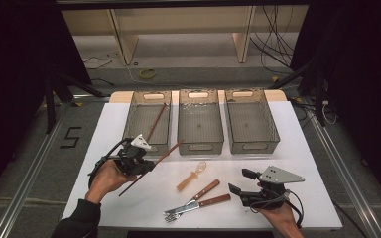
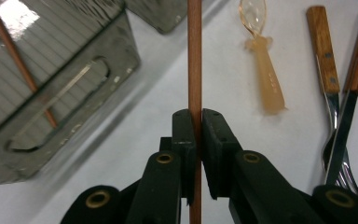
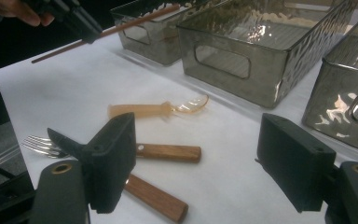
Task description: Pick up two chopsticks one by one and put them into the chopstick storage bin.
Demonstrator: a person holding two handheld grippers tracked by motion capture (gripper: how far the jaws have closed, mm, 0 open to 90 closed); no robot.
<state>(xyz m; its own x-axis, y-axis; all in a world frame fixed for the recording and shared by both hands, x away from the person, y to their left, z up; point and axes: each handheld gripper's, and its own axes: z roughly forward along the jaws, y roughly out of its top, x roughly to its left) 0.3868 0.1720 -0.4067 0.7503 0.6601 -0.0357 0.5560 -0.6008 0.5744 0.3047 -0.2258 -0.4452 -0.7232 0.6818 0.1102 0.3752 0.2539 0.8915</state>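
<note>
1. Left gripper (image 1: 146, 165) is clenched tight on a brown chopstick (image 1: 151, 167). In the left gripper view the stick (image 2: 195, 56) runs straight up between the two black jaws, pinched along its length.

2. From the high view, the chopstick sticks out both ways from that gripper: one end points ahead toward the trays, the other trails back past the person's left hand (image 1: 106, 179). It hangs above the white table sheet (image 1: 104, 198), not lying on it.

3. Just ahead of the left gripper sits the left tray (image 1: 147, 121), with a second chopstick (image 1: 157, 122) leaning inside it. The middle tray (image 1: 200, 121) and right tray (image 1: 251, 120) stand farther off to that gripper's right.

4. Right gripper (image 1: 242, 181) is released, jaws standing wide apart with nothing between them. In the right gripper view its jaws frame bare sheet.

5. Near the right gripper, on its left: two wooden-handled forks. One fork (image 1: 198, 195) and the other fork (image 1: 198, 205) lie side by side, tines pointing away from the trays.

6. Beyond the forks from the right gripper lies a translucent amber spoon (image 1: 191, 177), bowl toward the trays, flat on the sheet between the two grippers.
</note>
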